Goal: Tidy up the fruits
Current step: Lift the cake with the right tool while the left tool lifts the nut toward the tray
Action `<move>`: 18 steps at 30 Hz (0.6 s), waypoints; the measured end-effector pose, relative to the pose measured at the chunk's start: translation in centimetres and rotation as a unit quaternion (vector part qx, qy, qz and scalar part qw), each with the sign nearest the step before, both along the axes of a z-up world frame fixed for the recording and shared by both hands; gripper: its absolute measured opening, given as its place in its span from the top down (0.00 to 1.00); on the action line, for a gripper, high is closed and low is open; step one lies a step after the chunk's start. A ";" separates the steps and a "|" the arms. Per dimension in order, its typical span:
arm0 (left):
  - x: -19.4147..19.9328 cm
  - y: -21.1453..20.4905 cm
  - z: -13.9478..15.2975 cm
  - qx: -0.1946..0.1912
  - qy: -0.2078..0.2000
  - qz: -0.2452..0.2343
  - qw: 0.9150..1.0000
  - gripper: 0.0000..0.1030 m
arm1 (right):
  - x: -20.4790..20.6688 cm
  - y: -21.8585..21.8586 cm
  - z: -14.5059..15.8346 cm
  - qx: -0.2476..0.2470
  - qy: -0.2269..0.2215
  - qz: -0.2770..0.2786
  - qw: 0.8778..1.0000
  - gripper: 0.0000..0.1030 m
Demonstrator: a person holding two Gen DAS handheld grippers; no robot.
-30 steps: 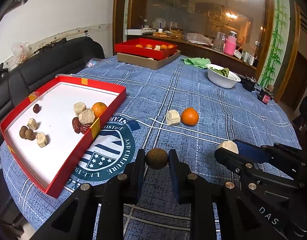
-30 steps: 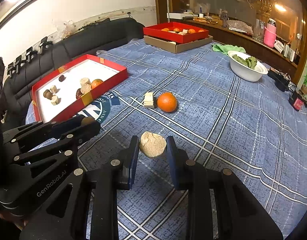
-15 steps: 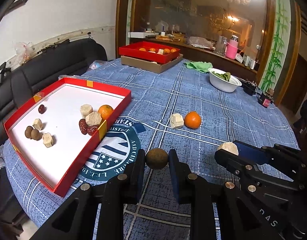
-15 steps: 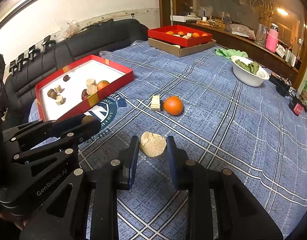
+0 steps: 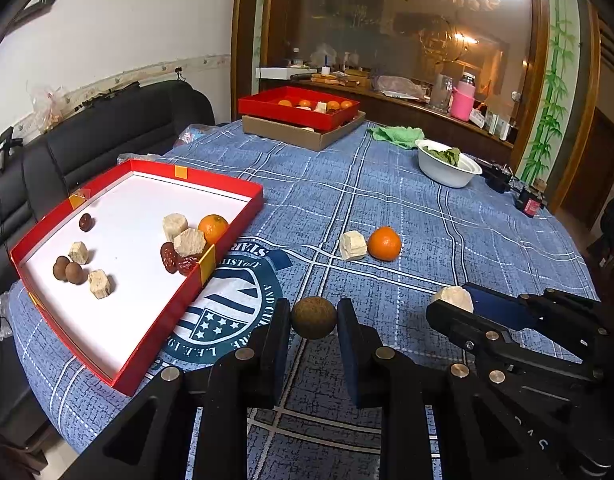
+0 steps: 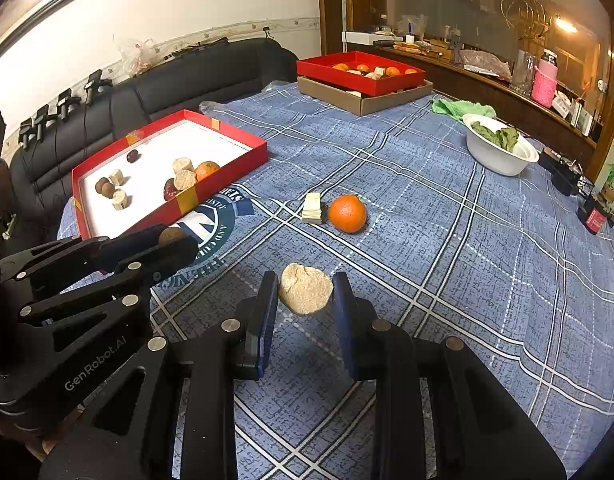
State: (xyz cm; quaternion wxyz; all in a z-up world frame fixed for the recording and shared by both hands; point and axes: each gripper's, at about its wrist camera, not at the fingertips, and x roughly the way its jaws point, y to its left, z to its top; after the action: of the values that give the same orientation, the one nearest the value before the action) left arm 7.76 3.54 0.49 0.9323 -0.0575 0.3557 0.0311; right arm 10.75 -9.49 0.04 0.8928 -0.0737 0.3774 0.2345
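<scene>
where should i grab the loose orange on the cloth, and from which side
Grip the orange across its round middle, coming from above with the fingers front and back. The pale block sits close against its left side, so a left-right pinch would bump it.

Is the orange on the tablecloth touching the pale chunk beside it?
Apart. The right wrist view shows blue cloth between the orange and the pale chunk.

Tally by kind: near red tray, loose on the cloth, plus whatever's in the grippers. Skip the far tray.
Oranges: 2
Pale chunks: 6, one held in the right gripper
Brown round fruits: 3, one held in the left gripper
Dark red dates: 3
Total: 14
</scene>
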 end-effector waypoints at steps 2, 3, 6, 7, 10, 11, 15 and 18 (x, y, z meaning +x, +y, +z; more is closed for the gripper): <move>0.0 0.1 0.1 0.000 -0.001 0.001 1.000 0.78 | 0.0 0.0 0.0 0.000 -0.001 0.001 1.000 0.74; 0.0 0.2 0.1 0.000 -0.001 0.001 1.000 0.78 | 0.1 0.0 0.0 0.000 -0.001 0.001 1.000 0.74; 0.0 0.5 0.0 0.000 -0.001 0.004 1.000 0.78 | 0.2 0.2 0.0 -0.001 -0.001 0.003 1.000 0.74; 0.0 0.5 0.1 0.000 -0.001 0.004 1.000 0.78 | 0.2 0.3 0.0 -0.001 -0.002 0.004 1.000 0.74; -0.1 1.0 0.2 -0.001 -0.002 0.006 1.000 0.78 | 0.3 0.7 0.2 -0.001 -0.003 0.008 1.000 0.74; -0.1 1.1 0.2 -0.001 -0.003 0.008 1.000 0.78 | 0.2 0.8 0.3 -0.002 -0.004 0.009 1.000 0.74; -0.1 2.0 0.3 -0.003 -0.005 0.015 1.000 0.78 | 0.3 1.5 0.5 -0.003 -0.006 0.015 1.000 0.74; -0.1 2.8 0.4 -0.004 -0.006 0.021 1.000 0.78 | 0.4 2.1 0.7 -0.004 -0.007 0.020 1.000 0.74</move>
State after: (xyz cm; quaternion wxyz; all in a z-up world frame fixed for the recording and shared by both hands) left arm 7.66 6.33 0.92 0.9334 -0.0687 0.3488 0.0492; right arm 11.17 -7.36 0.72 0.8902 -0.0858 0.3708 0.2503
